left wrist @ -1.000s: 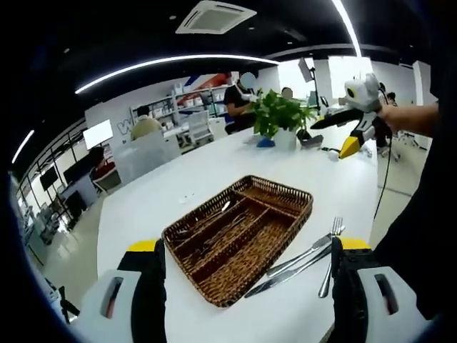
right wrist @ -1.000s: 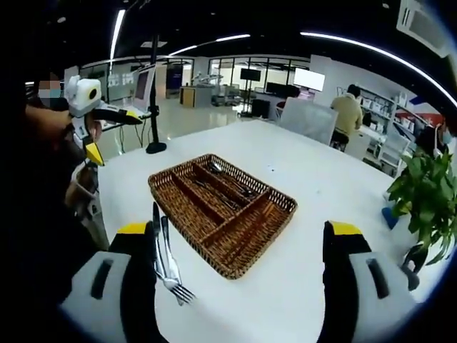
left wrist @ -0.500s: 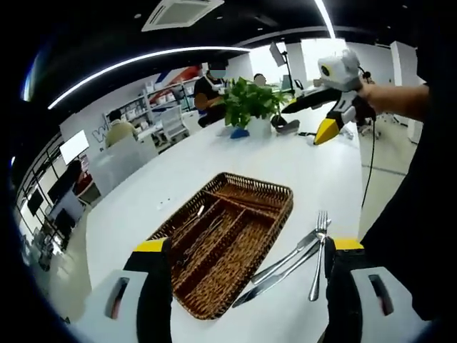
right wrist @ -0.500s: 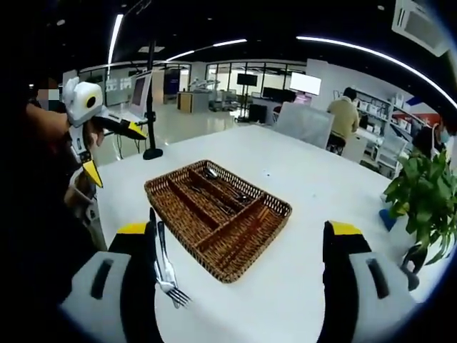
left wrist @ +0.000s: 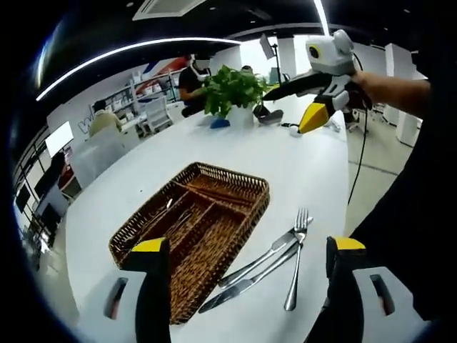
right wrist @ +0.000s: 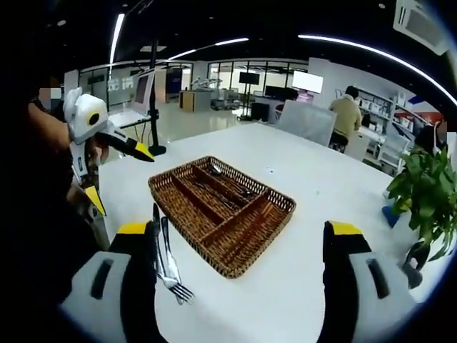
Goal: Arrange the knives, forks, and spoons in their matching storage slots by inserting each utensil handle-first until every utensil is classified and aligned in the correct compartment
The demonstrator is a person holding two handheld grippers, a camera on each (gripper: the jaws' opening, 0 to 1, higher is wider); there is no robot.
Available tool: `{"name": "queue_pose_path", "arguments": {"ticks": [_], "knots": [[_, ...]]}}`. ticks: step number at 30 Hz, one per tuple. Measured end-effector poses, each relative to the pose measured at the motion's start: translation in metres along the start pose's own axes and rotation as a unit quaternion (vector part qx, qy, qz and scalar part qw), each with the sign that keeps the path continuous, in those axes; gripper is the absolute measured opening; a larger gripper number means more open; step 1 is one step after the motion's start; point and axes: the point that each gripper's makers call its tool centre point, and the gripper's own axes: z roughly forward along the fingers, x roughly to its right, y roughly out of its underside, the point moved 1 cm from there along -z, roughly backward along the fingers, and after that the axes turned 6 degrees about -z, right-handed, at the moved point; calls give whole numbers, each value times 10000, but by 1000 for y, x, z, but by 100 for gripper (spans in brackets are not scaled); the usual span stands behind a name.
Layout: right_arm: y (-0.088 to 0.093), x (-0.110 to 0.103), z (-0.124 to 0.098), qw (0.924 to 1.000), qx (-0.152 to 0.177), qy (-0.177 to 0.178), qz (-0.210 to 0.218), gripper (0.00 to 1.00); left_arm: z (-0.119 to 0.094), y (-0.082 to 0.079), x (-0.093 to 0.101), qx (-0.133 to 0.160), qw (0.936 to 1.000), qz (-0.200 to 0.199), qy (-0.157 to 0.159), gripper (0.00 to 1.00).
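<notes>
Left gripper view: wicker tray (left wrist: 246, 187) on white desk (left wrist: 314, 164), knives (left wrist: 250, 275) and fork (left wrist: 295, 261) lying beside it. Both grippers' jaws wide open, empty. Sorting seems just beginning; next, grasp one utensil.

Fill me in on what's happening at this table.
A person holds a gripper in each hand above a white table; left gripper and right gripper are open and empty. A wicker tray already holds some cutlery. A fork and two knives lie beside it, not yet sorted.

No legible text, labels or numbers
</notes>
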Motion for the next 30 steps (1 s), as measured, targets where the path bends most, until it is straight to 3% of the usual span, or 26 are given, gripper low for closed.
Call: {"name": "queue_pose_path", "arguments": {"ticks": [6, 9, 18, 21, 30], "knots": [[1, 0, 0, 10000, 21, -18, 58, 100, 22, 11, 14, -246, 9994, 44, 224, 87], [2, 0, -1, 10000, 14, -3, 60, 100, 33, 14, 23, -370, 9985, 250, 325, 83], [3, 1, -4, 10000, 25, 46, 73, 100, 48, 20, 37, -494, 9965, 368, 557, 77], [4, 0, -5, 10000, 30, 47, 83, 100, 54, 24, 42, -546, 9957, 361, 663, 71], [6, -1, -7, 9999, 23, 56, 113, 100, 72, 54, 59, -964, 9907, 111, 955, 56]]}}
